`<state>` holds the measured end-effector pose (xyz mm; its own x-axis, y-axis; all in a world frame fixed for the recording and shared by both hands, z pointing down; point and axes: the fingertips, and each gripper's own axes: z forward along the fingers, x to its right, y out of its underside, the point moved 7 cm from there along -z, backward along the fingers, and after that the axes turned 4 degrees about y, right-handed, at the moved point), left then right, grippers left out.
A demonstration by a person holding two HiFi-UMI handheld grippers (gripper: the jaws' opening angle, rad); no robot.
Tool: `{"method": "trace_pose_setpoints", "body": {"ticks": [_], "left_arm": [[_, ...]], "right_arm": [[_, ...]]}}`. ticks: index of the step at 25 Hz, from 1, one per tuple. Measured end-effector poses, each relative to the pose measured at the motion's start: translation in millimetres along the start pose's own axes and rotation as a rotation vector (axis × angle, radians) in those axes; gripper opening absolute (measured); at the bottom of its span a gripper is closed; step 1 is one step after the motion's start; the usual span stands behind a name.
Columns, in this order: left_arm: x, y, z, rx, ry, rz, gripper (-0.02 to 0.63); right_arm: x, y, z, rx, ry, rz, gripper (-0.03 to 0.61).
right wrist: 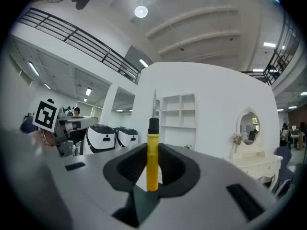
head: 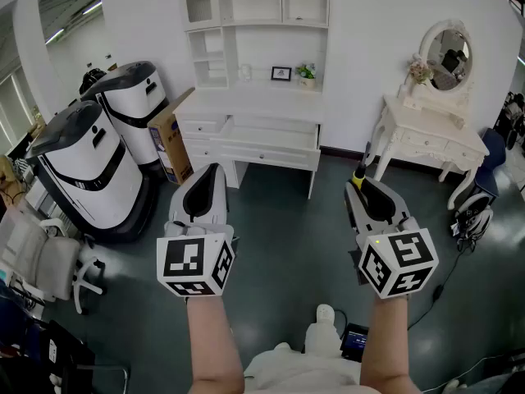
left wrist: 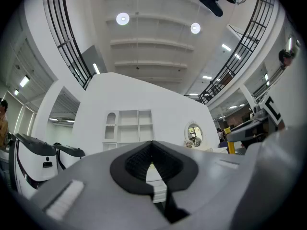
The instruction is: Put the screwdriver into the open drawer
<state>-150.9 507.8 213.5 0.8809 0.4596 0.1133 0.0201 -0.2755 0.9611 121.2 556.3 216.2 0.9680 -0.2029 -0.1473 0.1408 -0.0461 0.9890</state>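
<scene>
My right gripper [head: 358,176] is shut on a screwdriver [right wrist: 152,157] with a yellow handle, a black collar and a thin metal shaft that stands upright between the jaws. In the head view its yellow handle [head: 358,173] shows just beyond the jaws. My left gripper [head: 215,169] is shut with nothing in it, jaws together in the left gripper view [left wrist: 152,153]. Both are held level in the air over the dark floor, some way short of the white desk [head: 254,109]. The desk's open drawer [head: 267,136] is pulled out toward me at its front middle.
A white shelf unit [head: 256,23] stands on the desk. Two white-and-black machines [head: 90,171] and a cardboard box [head: 168,142] stand at the left. A white dressing table [head: 431,134] with an oval mirror is at the right, a wheelchair [head: 474,208] beside it. An office chair [head: 45,261] is near left.
</scene>
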Motion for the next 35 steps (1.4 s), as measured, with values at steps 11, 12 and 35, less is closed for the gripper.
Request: {"method": "trace_pose_setpoints", "body": {"ticks": [11,12,35], "left_arm": [[-1.8,-0.8,-12.5,0.011,-0.010,0.035,0.009],[-1.8,-0.5,-12.3,0.010,-0.015,0.035,0.009],[-41.8,58.5,135.3,-0.055,-0.039,0.037,0.009]], "right_arm": [[-15.0,7.4,3.0,-0.014,-0.028,-0.014,0.077],[-14.9,8.4,4.5,-0.011,-0.034,-0.012,0.077],[47.7,41.5,165.3,-0.021,-0.109,0.028,0.077]]}}
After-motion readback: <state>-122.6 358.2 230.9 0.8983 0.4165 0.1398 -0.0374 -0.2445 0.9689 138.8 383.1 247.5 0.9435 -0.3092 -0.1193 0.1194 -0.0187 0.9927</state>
